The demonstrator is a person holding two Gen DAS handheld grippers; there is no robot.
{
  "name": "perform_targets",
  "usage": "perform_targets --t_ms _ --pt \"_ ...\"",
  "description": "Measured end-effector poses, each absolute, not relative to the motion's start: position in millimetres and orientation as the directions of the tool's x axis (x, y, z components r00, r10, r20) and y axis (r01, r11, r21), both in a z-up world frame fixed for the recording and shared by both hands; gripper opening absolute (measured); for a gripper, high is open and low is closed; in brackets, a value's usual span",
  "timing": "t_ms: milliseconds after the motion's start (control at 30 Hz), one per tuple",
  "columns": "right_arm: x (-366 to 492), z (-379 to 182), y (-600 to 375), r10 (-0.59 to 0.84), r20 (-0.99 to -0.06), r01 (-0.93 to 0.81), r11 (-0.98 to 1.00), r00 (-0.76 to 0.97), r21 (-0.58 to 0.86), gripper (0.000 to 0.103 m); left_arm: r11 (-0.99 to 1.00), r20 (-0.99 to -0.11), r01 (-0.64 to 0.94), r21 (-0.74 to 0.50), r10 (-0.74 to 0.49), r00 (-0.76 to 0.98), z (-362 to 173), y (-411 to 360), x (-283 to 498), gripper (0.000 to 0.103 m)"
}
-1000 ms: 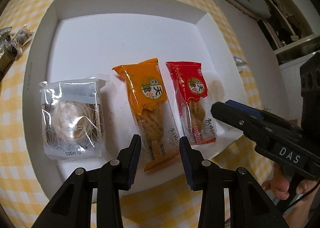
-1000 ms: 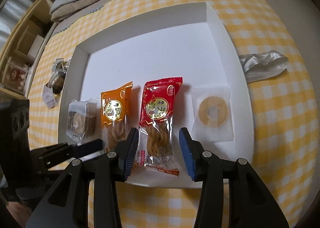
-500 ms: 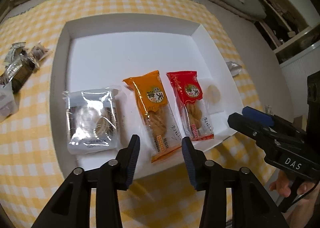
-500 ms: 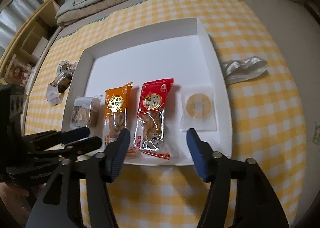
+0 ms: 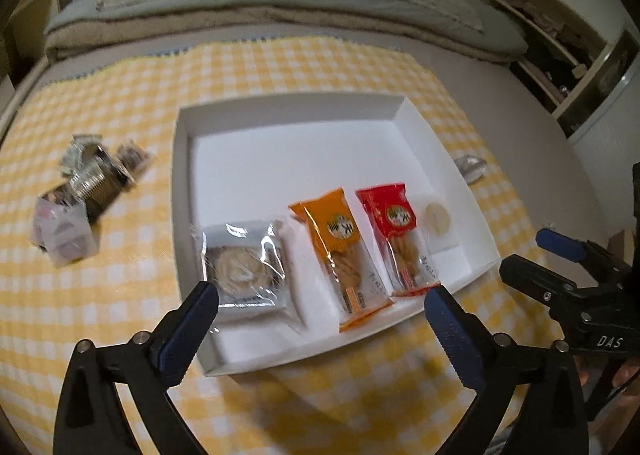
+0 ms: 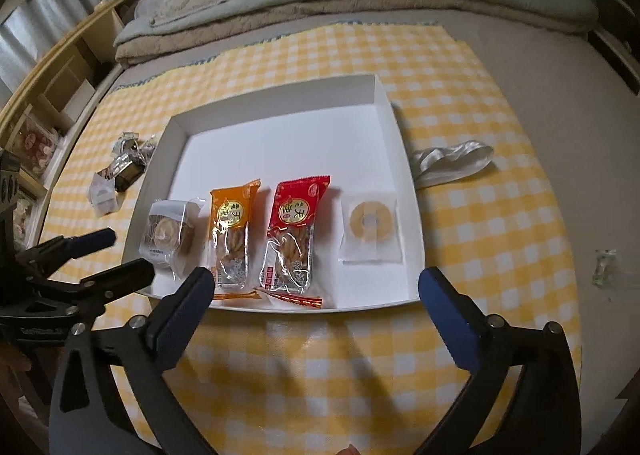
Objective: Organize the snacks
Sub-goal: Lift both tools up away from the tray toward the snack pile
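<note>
4 snacks lie in a row along the near edge of the white tray (image 6: 394,135): a clear-wrapped round pastry (image 6: 166,233) at the near left corner, an orange packet (image 6: 232,235) beside it, a red packet (image 6: 296,233) next, and a clear sachet with a ring-shaped biscuit (image 6: 370,225) toward the near right corner. The 2 long packets lie parallel, close but seemingly not overlapping, their lower ends reaching the tray's near rim. The far half of the tray is bare.

The tray sits on a yellow checked cloth (image 6: 500,235). Off the tray's left edge is a small heap of loose wrapped snacks (image 5: 80,195), and off its right edge lies a crumpled silvery wrapper (image 6: 452,161).

Both grippers hang above the near edge of the tray, angled down at it. The left gripper (image 5: 320,309) has just spread its jaws and they stand wide with nothing between them; the right gripper (image 6: 316,291) has done the same and also holds nothing.

The row looks laid and let go, so the step in hand seems to be the release and pull-back after placing. The next move probably calls for the left gripper to swing toward the heap at the left, drop over 1 wrapped piece, close on it without dragging its neighbours, and carry it to the tray's free far half
</note>
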State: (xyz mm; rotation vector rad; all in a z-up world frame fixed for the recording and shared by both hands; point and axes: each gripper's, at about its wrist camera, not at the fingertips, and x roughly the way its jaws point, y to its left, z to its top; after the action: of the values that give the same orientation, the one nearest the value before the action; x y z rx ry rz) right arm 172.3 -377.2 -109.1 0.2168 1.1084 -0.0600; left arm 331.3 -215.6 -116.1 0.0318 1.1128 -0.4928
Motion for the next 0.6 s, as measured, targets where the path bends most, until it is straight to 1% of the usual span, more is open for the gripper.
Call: perform_targets --t_ms 200,367,600 --pt "166 -95 -373 0.032 -0.864 0.162 0.978 0.502 0.131 0.103 0.898 -0.823 0.405 -0.17 -0.355 0.442 -94 -205 314 0.103" --pt "162 -76 -369 0.003 -0.819 0.154 0.982 0.573 0.11 0.103 0.905 -0.787 0.4 -0.142 -0.349 0.509 -73 -191 303 0.103" --pt "163 -50 -358 -0.004 -0.755 0.126 0.987 0.656 0.104 0.103 0.919 -0.739 0.375 -0.124 -0.338 0.582 -49 -159 299 0.103"
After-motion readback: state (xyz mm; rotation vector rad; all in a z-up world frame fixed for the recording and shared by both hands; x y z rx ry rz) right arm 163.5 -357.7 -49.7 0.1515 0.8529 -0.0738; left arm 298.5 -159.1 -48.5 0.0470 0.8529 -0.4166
